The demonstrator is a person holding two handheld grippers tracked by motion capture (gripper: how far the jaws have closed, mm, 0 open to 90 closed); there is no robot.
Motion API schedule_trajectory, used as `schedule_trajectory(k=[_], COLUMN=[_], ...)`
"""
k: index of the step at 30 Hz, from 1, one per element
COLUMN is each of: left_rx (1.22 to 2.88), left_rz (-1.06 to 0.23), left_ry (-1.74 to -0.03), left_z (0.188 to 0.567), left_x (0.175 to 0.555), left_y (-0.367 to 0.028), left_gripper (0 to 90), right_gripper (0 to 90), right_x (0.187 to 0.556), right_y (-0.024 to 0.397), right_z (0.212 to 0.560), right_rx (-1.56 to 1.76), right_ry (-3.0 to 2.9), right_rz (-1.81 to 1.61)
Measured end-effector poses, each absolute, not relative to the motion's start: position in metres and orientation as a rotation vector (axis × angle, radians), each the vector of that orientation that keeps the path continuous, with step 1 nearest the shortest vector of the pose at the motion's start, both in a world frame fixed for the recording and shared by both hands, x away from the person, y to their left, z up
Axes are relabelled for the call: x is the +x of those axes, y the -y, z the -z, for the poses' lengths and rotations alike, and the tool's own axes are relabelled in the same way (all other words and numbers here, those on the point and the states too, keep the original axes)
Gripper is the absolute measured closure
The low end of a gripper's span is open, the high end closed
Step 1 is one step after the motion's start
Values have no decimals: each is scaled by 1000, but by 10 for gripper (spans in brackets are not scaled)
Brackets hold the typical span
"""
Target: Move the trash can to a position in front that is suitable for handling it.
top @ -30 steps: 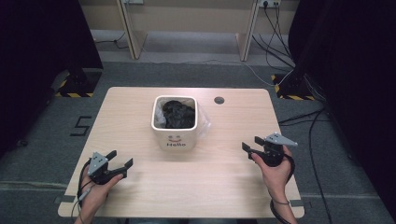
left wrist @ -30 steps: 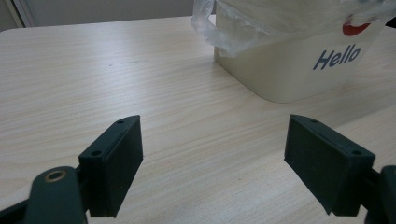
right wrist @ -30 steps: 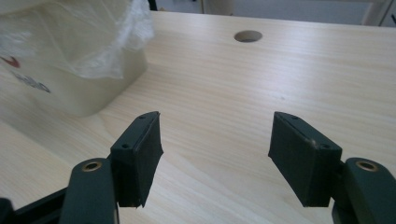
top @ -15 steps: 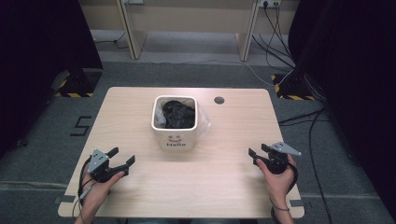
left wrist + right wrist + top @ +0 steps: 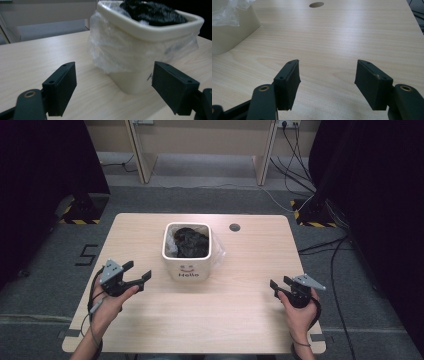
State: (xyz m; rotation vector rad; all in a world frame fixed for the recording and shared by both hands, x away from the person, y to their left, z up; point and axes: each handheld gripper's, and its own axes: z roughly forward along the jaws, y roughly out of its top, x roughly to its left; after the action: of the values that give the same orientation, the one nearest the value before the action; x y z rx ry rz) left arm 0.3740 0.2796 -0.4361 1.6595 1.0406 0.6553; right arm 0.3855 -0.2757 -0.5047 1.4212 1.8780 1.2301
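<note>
We hold left gripper (image 5: 135,276) and right gripper (image 5: 281,286) wide, empty, flanking the lined bin (image 5: 187,250) centre frame, ready to reach.

One cream bin (image 5: 188,265), one clear liner (image 5: 117,53), one wooden table (image 5: 240,320), two claws.

In the left gripper view the cream bin (image 5: 140,50) is cut off at the top edge, a clear plastic liner (image 5: 117,52) veils most of its wall, and its printed word is almost wholly covered by a black jaw. What the dark crumpled stuff (image 5: 189,241) inside it is cannot be told from any view. In the right gripper view the picture's left edge cuts the bin down to one corner (image 5: 229,32)
</note>
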Motion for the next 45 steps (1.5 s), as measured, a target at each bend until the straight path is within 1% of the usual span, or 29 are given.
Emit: schedule_trajectory(k=[7,10,13,14,23,26,29,33,40,45], left_rx=[1671,1682,1723,1723,1793,1810,1838,1852,1860,1855], left_rz=[-636,-627,-612,-612,-616,-626,-651,-640,-634,-634], left_ry=[-1020,-1022,-1044,-1044,-1116,-1137,-1172,-1217,-1298,-1341], left_z=[413,405,395,395,379,378,378,380,379,378], left_x=[395,404,420,420,459,472,483,495,502,506], left_y=[-270,-265,-256,-256,-238,-235,-232,-226,-215,-210], left_gripper=[208,233,257,263,288,326,389,433,547,602], right_gripper=[364,364,363,363,363,363,363,362,359,358], right_x=[386,386,387,387,387,386,386,387,386,387], right_y=[276,277,276,276,275,275,275,274,274,274], right_z=[507,509,510,510,510,510,510,510,510,510], right_rx=[1430,1435,1433,1433,1426,1426,1425,1421,1425,1425], right_ry=[-1877,-1881,-1885,-1885,-1896,-1897,-1900,-1904,-1907,-1911], right_rz=[-1227,-1224,-1222,-1222,-1223,-1223,-1223,-1225,-1226,-1226])
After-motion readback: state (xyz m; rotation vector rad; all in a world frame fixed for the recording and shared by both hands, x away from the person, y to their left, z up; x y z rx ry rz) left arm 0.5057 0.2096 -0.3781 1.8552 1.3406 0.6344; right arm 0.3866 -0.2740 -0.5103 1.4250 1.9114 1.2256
